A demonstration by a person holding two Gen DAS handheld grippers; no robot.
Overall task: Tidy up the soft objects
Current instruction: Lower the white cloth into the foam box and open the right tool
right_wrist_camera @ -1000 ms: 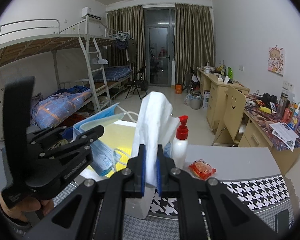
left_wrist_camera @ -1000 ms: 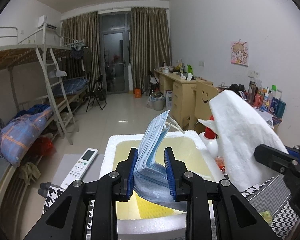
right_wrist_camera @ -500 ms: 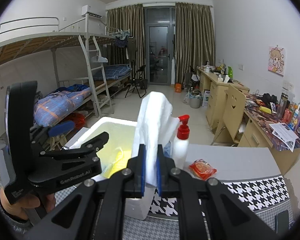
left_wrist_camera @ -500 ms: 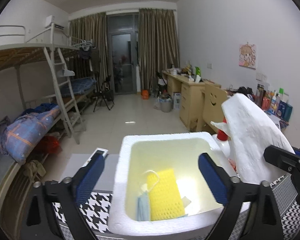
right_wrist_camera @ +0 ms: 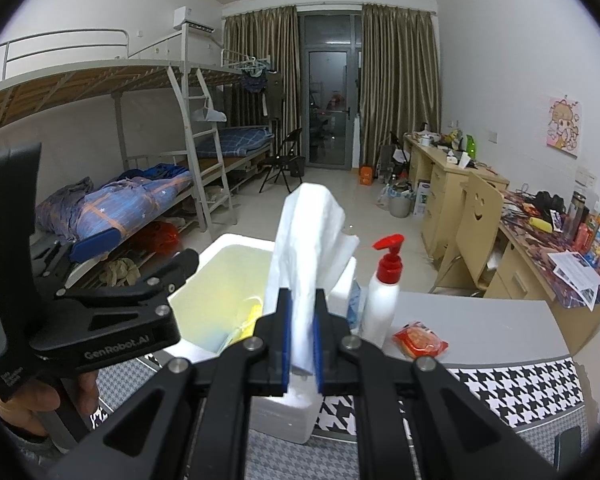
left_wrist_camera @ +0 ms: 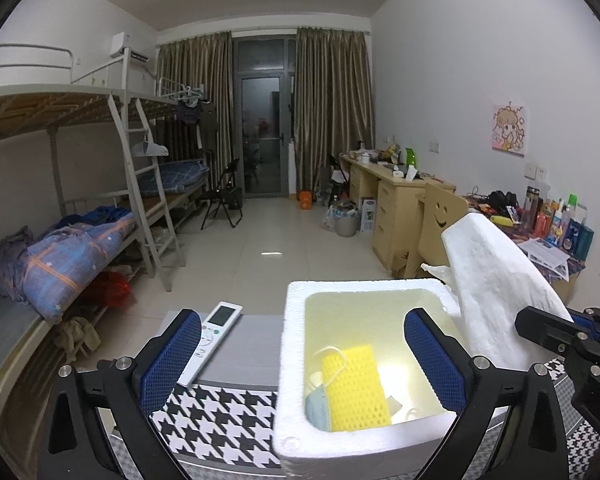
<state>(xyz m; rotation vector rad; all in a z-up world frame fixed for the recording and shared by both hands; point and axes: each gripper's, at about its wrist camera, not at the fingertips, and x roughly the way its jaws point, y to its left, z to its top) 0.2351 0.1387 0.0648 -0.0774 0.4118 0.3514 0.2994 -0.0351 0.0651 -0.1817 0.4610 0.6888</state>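
A: Your white cloth (right_wrist_camera: pixel 308 248) stands upright, pinched between the blue pads of your right gripper (right_wrist_camera: pixel 300 344), just above the near right corner of the foam box (left_wrist_camera: pixel 296 360).

B: And inside the box?

A: A yellow sponge (left_wrist_camera: pixel 356 388) lies on the floor of it, with a pale blue face mask (left_wrist_camera: pixel 318 408) tucked against its left side, an ear loop draped over the sponge.

B: Your left gripper (left_wrist_camera: pixel 300 364)?

A: Wide apart, holding nothing; its left finger sits outside the box wall, the right one over the interior.

B: Around the box?

A: A white remote (left_wrist_camera: pixel 216 336) lies left of it on the table (right_wrist_camera: pixel 480 324). A red-capped pump bottle (right_wrist_camera: pixel 384 292) stands right of it, with a red packet (right_wrist_camera: pixel 420 340) nearby.
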